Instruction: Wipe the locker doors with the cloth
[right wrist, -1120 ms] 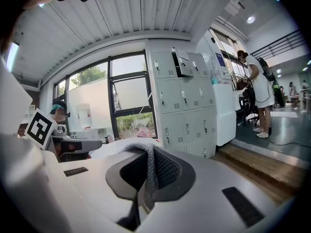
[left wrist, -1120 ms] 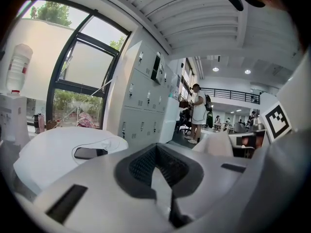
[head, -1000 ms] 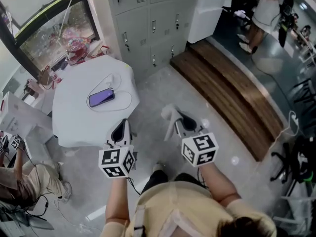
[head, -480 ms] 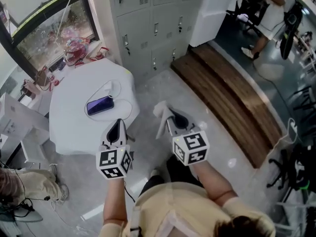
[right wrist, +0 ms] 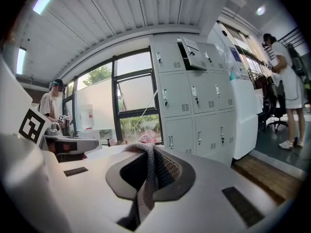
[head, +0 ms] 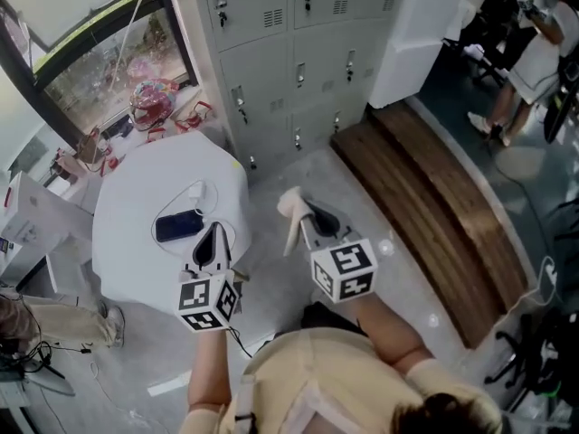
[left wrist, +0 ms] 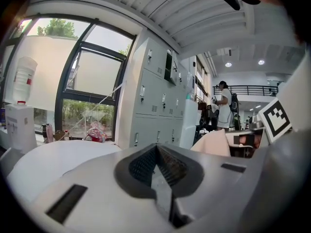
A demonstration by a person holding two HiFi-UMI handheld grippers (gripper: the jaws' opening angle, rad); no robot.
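While both forearms reach forward from the chest, side by side and roughly level, the two tools point towards the locker doors (head: 317,57), which stand well apart from them. The left hand-held gripper (head: 215,238) hangs over the edge of the white round surface (head: 127,197), near a phone (head: 178,226), its jaws pressed together with nothing between them. The right hand-held gripper (head: 318,222) is over the floor (head: 298,170), jaws clamped on the cloth (right wrist: 147,171), whose pale end sticks out past the tips.
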